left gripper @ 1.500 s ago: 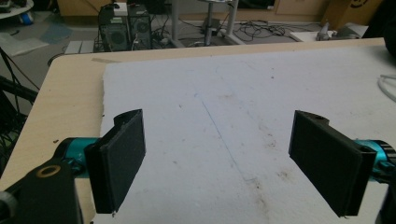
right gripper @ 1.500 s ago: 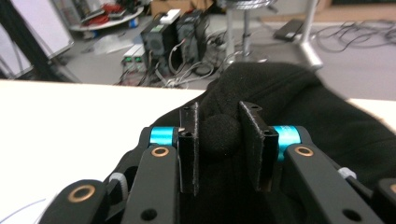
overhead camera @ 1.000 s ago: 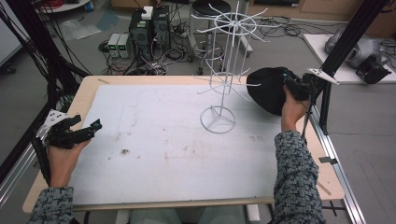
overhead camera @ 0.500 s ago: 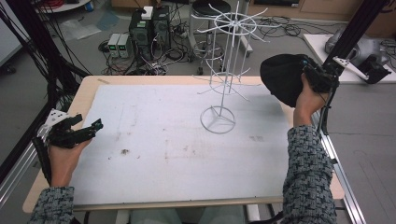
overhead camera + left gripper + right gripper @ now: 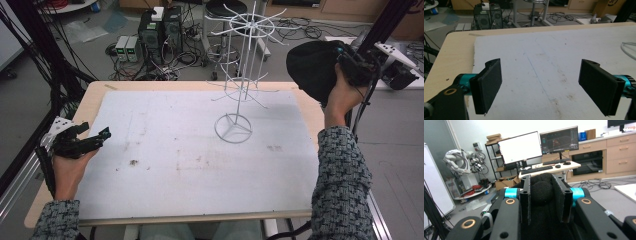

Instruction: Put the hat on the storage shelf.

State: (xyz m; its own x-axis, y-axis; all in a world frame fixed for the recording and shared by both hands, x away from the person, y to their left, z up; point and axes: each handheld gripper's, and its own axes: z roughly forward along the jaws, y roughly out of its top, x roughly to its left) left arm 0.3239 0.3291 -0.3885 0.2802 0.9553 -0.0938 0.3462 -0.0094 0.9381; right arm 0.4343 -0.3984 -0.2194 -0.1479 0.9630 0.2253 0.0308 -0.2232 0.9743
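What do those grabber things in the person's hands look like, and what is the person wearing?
Each gripper, left and right, is black, with two flat rectangular pads on shiny teal barrels. Brass-ringed screw holes dot the black arms. The left one carries a pale three-cornered plate with dark dots. The sleeves are knitted in a black-and-grey speckle.

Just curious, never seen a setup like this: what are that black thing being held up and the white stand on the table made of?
The black hat looks like soft knitted fabric: matte, and it bulges between the right hand-held gripper's pads. The white stand seems to be thin metal wire with a white coating, though plastic cannot be ruled out.
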